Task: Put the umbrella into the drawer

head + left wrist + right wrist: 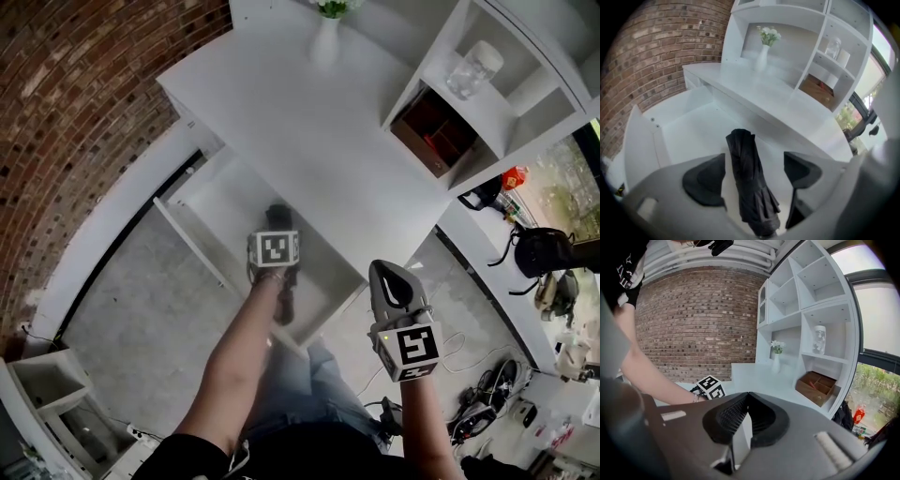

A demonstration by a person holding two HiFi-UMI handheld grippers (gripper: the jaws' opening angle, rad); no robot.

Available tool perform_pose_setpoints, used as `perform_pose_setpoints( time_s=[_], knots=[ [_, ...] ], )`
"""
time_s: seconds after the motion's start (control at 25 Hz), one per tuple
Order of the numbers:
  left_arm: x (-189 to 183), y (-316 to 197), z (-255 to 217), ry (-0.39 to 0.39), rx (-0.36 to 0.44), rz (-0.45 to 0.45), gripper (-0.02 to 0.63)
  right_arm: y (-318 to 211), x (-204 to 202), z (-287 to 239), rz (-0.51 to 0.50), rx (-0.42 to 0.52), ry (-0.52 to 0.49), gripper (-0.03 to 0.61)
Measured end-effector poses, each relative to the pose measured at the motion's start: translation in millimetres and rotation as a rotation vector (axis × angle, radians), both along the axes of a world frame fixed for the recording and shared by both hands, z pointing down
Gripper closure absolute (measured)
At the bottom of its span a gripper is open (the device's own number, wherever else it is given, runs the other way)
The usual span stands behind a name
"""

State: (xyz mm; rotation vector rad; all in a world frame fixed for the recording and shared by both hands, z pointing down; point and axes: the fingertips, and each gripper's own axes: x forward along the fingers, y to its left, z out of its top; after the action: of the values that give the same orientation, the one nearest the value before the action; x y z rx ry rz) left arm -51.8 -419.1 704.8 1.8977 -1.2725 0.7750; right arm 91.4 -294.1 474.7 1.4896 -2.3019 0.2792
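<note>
The black folded umbrella (749, 183) lies lengthwise on the floor of the open white drawer (689, 126). My left gripper (753, 164) hangs over it, open, with the umbrella below the gap between the dark pads and neither pad pressing on it. In the head view the left gripper's marker cube (275, 247) covers the middle of the umbrella (284, 305), inside the drawer (190, 242). My right gripper (392, 274) is held off to the right of the drawer's front corner. It is shut (747, 395) with nothing in it.
The drawer sticks out from under a white desk top (309, 131) with a white vase of flowers (326, 37). A shelf unit holds a glass jar (473, 67) and a wooden box (433, 133). Brick wall (84, 103) at left. Bags and cables (539, 253) lie on the floor at right.
</note>
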Motion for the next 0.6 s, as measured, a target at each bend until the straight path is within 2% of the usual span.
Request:
perform_pose_setpoints(
  time_s=[0.08,0.2,0.28,0.44,0.6],
  knots=[
    [-5,-1,-15,-0.023,0.047,0.014,0.219,-1,-1,-9,0.000,0.018,-0.007,0.577],
    [-16,6,-33,-0.052,0.071,0.012,0.218,-3,-2,-25,-0.011,0.052,-0.013,0.577],
    [-18,11,-46,-0.035,0.085,0.008,0.218,-5,-3,-35,-0.015,0.076,-0.020,0.577],
    [-21,13,-85,-0.027,0.164,0.016,0.218,-6,0,-53,-0.022,0.120,-0.034,0.577],
    [-29,25,-114,-0.012,0.198,-0.002,0.218,-6,1,-70,-0.031,0.161,-0.043,0.577]
  ],
)
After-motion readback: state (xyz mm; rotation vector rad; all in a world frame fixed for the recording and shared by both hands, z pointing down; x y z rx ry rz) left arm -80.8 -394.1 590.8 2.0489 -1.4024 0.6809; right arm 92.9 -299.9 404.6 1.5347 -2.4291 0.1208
